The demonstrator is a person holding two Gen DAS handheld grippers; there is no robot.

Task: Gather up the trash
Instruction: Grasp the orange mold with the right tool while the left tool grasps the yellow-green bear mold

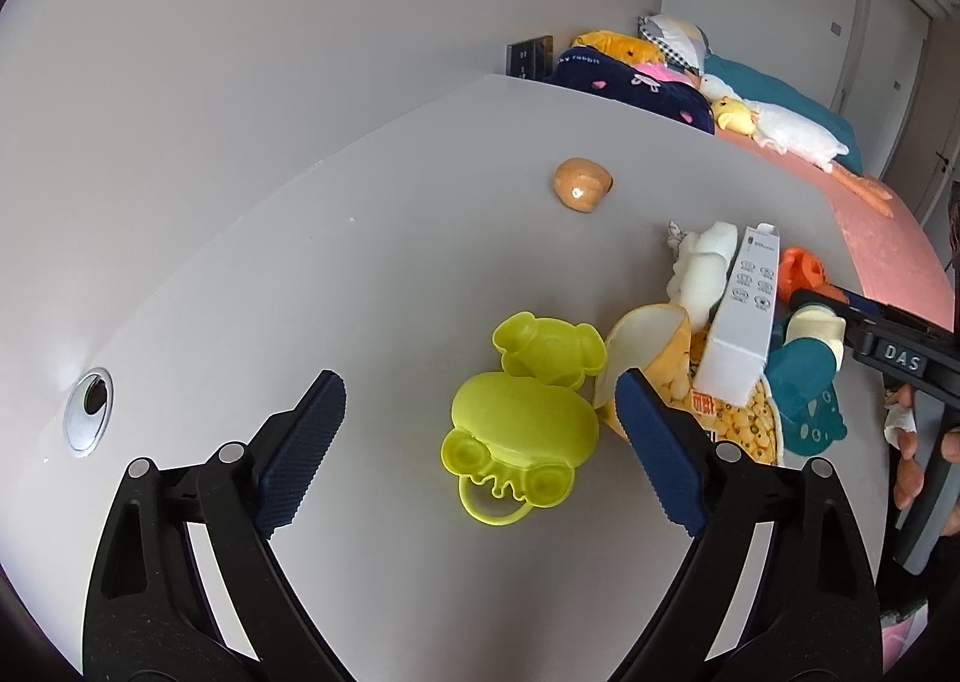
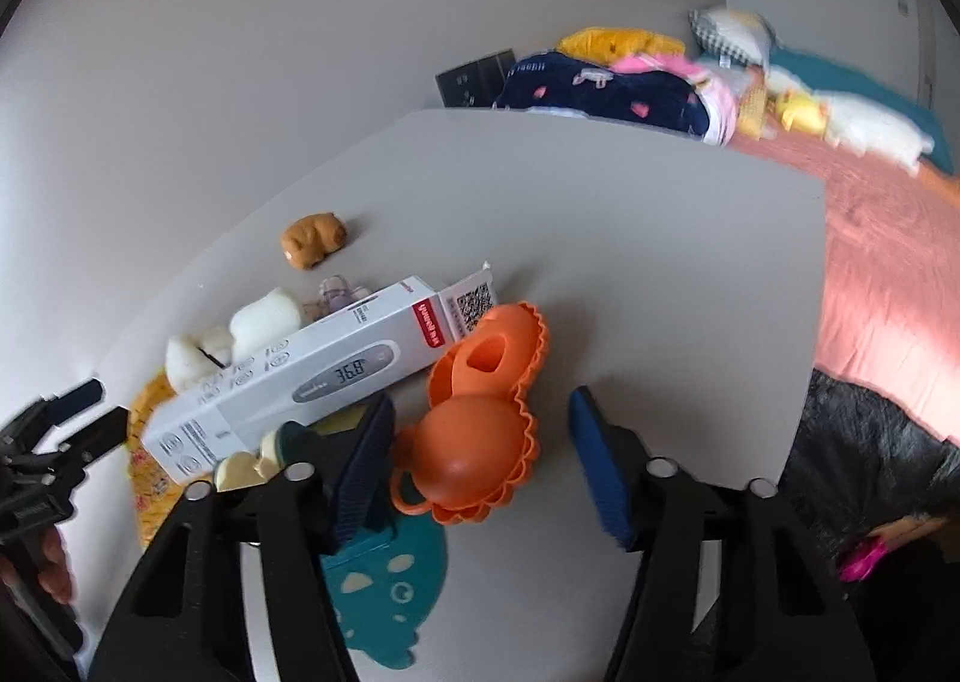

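Observation:
A white thermometer box lies across a yellow snack wrapper and also shows in the left wrist view. An orange plastic toy case lies open between the fingers of my right gripper, which is open and empty. A yellow-green frog case lies open in front of my left gripper, which is open and empty. A teal mat and white foam pieces lie beside the box.
A small brown toy sits farther back on the grey table. A cable hole is at the table's left. A bed with plush toys runs past the table's far right edge. A black bag hangs at the right.

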